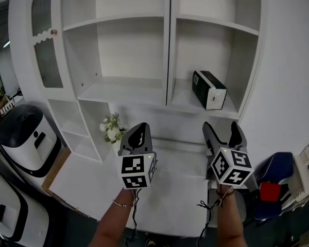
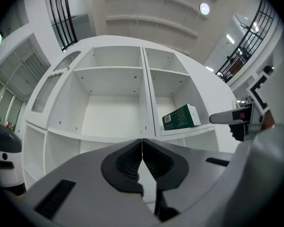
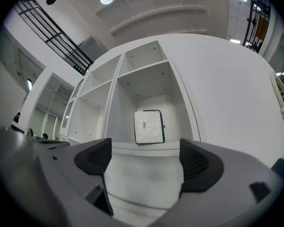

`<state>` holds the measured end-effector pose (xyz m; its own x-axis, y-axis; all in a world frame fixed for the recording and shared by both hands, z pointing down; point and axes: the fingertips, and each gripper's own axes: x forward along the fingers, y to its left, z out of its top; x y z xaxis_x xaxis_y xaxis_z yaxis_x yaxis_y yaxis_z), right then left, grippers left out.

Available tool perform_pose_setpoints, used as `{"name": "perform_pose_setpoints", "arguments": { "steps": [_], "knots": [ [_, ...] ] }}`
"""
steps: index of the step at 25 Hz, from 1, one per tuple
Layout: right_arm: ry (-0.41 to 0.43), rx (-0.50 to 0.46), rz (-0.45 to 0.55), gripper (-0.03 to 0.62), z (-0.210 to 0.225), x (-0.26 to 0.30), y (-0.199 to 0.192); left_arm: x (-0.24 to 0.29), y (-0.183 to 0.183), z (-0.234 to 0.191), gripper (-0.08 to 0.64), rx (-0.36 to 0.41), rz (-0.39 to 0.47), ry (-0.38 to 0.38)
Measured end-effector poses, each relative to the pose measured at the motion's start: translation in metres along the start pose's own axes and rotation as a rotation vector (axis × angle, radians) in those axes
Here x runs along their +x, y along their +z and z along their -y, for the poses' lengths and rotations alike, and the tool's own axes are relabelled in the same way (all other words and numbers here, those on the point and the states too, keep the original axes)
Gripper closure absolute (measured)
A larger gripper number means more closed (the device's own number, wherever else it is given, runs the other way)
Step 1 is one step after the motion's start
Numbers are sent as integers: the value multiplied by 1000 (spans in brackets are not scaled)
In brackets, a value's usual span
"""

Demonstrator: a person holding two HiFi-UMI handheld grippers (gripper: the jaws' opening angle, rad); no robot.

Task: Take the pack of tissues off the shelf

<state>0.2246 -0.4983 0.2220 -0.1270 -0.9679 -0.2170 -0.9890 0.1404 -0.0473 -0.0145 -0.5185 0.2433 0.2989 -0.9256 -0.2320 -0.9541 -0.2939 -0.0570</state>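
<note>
The pack of tissues (image 1: pixel 209 89), dark green with a white end face, lies on the right-hand shelf board (image 1: pixel 185 103) of the white shelf unit. In the right gripper view its white end (image 3: pixel 148 126) faces me, above and beyond the jaws. The left gripper view shows its green side (image 2: pixel 181 117) at the right. My right gripper (image 1: pixel 224 131) is open and empty, held below and in front of the pack. My left gripper (image 1: pixel 137 134) is shut on nothing, lower left of the pack, over the white counter.
A small bunch of white flowers (image 1: pixel 112 127) stands just left of the left gripper. A white-and-black machine (image 1: pixel 24 138) stands at the left. A blue chair with a red item (image 1: pixel 270 191) is at the lower right. The other shelf compartments (image 1: pixel 121 55) hold nothing.
</note>
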Motion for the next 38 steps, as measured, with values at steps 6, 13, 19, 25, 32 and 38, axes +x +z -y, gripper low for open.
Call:
{"name": "perform_pose_setpoints", "arguments": {
  "steps": [6, 13, 19, 25, 32, 38],
  "knots": [
    [13, -15, -2, 146, -1, 15, 11, 6, 17, -7, 541, 4, 33, 11],
    [16, -49, 2, 140, -1, 38, 24, 16, 37, -20, 541, -2, 80, 28],
    [4, -71, 0, 133, 3, 61, 34, 26, 46, -31, 541, -3, 110, 40],
    [5, -83, -10, 127, 7, 77, 39, 38, 50, -34, 541, -13, 120, 42],
    [10, -65, -51, 115, 8, 94, 37, 44, 54, -35, 541, -30, 138, 43],
    [1, -75, -98, 115, 8, 104, 33, 43, 49, -32, 541, -45, 127, 37]
  ]
}}
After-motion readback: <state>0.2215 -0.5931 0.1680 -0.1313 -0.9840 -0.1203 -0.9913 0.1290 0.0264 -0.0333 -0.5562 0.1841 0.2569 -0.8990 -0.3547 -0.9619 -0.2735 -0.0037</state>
